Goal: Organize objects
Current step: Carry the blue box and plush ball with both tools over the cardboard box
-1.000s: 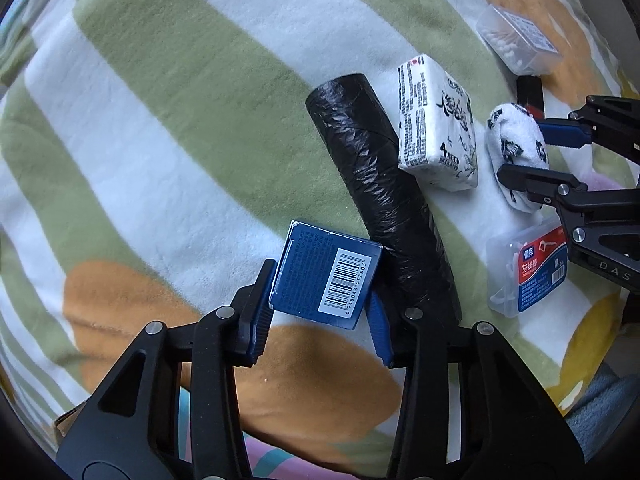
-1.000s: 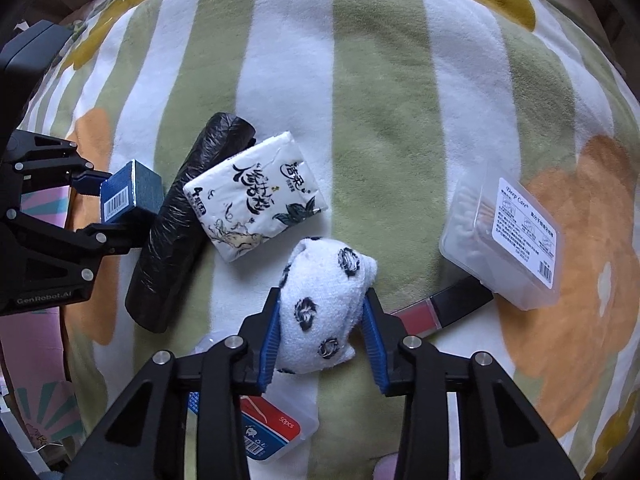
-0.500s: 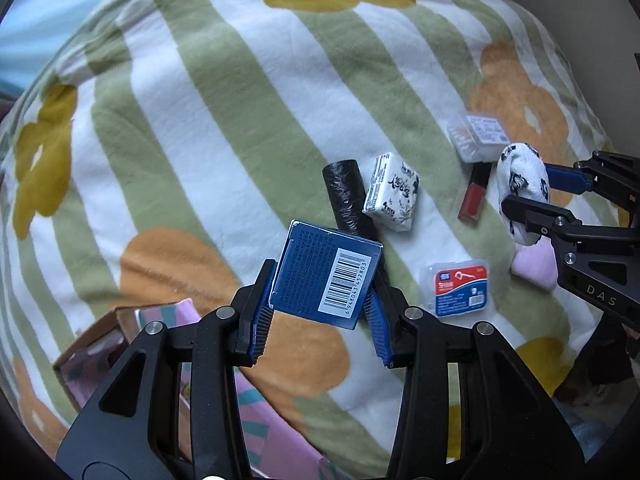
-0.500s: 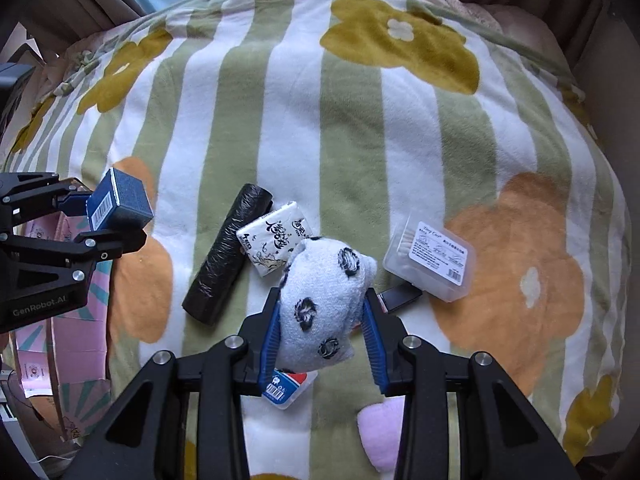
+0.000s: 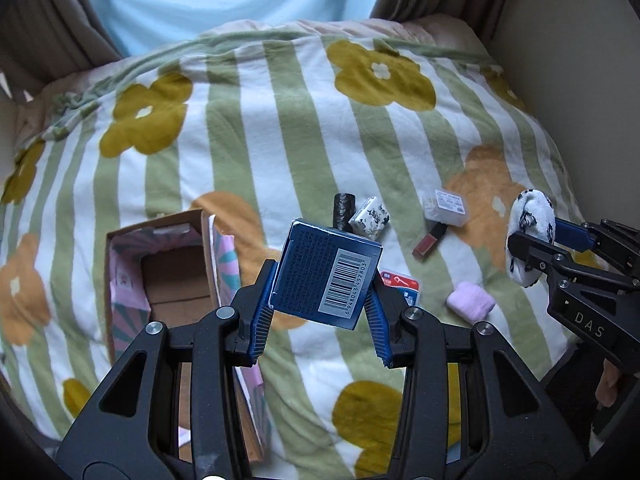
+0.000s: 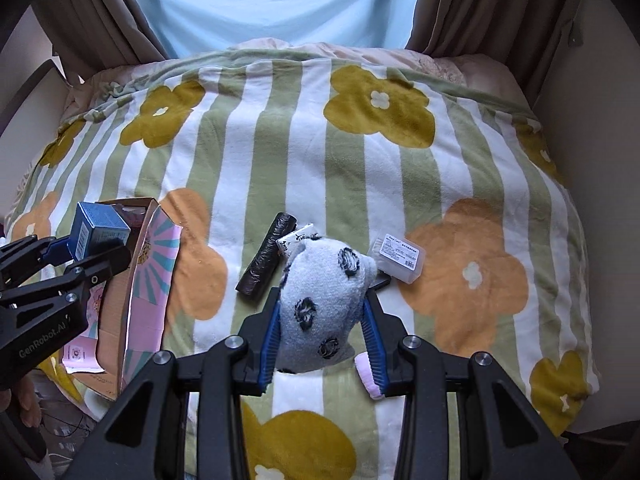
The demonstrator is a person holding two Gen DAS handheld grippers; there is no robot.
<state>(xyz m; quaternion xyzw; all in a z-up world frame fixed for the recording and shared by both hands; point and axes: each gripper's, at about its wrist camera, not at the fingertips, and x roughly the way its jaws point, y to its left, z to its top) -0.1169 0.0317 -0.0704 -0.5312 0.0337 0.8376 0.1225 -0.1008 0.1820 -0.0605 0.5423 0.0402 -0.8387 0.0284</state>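
My left gripper (image 5: 320, 312) is shut on a small blue box (image 5: 326, 276) with a barcode, held high above the bed, right of an open cardboard box (image 5: 172, 276) with a pink patterned lining. My right gripper (image 6: 322, 326) is shut on a white rolled sock with black spots (image 6: 320, 304), also lifted well above the blanket. In the right wrist view the blue box (image 6: 98, 228) hangs over the cardboard box (image 6: 136, 280). In the left wrist view the sock (image 5: 530, 236) shows at far right.
On the striped flower blanket (image 6: 280, 152) lie a black bag roll (image 6: 266, 258), a tissue pack (image 5: 370, 222), a clear swab box (image 6: 396, 258), a red lipstick (image 5: 430, 240), a floss-pick case (image 5: 400, 286) and a pink roll (image 5: 470, 306). Curtains and walls surround the bed.
Both grippers have risen far above the bed with their loads still held. The cardboard box has come into view at left, and the items on the blanket look much smaller.
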